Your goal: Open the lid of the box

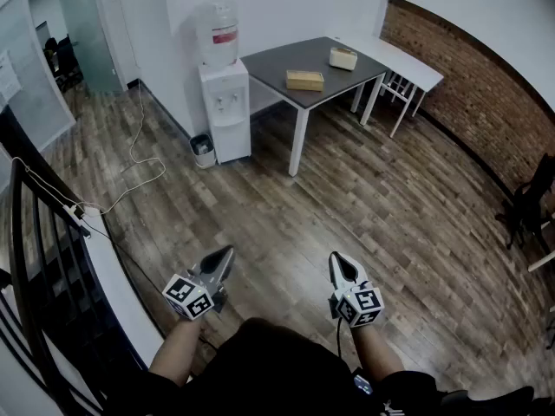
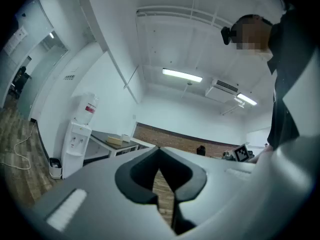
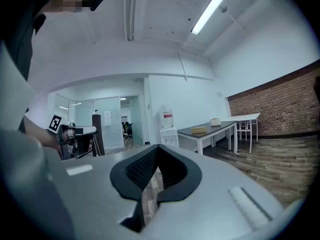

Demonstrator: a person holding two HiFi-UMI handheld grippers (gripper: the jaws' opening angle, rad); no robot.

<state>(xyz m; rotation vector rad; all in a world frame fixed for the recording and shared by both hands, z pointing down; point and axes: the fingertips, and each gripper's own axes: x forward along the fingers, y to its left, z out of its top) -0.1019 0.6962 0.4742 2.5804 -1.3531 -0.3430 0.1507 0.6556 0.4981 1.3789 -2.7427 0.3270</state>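
Note:
A flat tan box (image 1: 304,80) lies on the dark table (image 1: 271,63) at the far side of the room, with a smaller pale box (image 1: 343,57) behind it. Both grippers are far from them, held low in front of my body over the wood floor. My left gripper (image 1: 228,252) is shut with nothing in it, and so is my right gripper (image 1: 336,259). In the left gripper view the closed jaws (image 2: 159,149) point toward the table and the tan box (image 2: 114,140). The right gripper view shows its closed jaws (image 3: 157,148), the tan box (image 3: 199,129) and the pale box (image 3: 215,121).
A water dispenser (image 1: 224,85) stands left of the table with a small bin (image 1: 204,150) beside it. A white table (image 1: 408,59) adjoins the dark one by the brick wall. A cable (image 1: 130,172) trails on the floor, a black railing (image 1: 35,258) runs at left, and a dark chair (image 1: 529,202) is at right.

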